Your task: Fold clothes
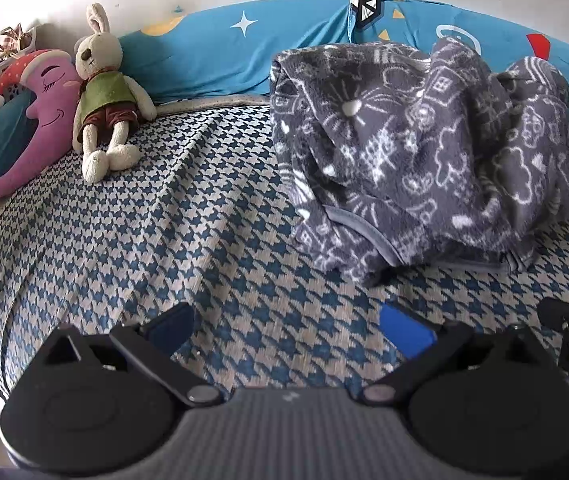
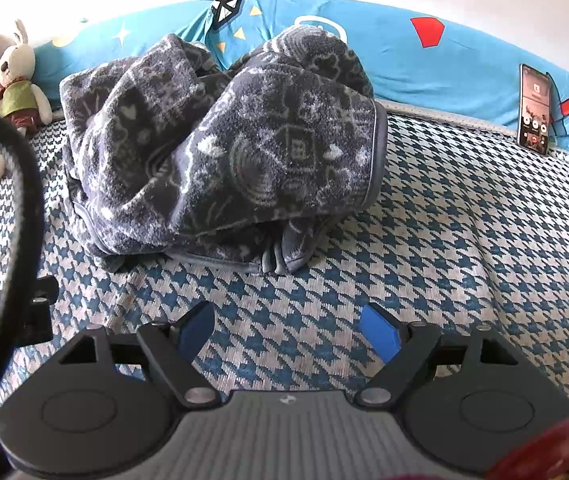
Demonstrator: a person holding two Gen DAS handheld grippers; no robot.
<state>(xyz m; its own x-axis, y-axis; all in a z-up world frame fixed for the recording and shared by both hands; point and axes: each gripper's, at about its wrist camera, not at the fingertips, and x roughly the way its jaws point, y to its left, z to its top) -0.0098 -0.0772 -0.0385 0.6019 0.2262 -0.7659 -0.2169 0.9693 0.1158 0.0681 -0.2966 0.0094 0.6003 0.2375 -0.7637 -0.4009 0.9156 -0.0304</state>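
Both grippers are held low over the bed, spread wide and empty: the left gripper (image 1: 286, 326) hovers above bare houndstooth cover (image 1: 144, 240), and the right gripper (image 2: 288, 332) is poised likewise, with part of the other rig and a black cable (image 2: 24, 184) seen at its left. At far left a purple moon cushion (image 1: 40, 120) and a plush rabbit (image 1: 104, 92) are propped near the blue pillow (image 1: 212, 52). Towards the middle, the grey patterned fleece garment (image 1: 424, 152) is heaped in a crumpled mound, apart from either gripper, its trimmed hem (image 2: 212, 262) nearest them. At right a phone (image 2: 534, 110) is leaned against the pillow. Nothing is judged folded yet. If several bunched layers are pinched instead of one edge, the heap would likely be dragged rather than spread; the cable could also be snagged.
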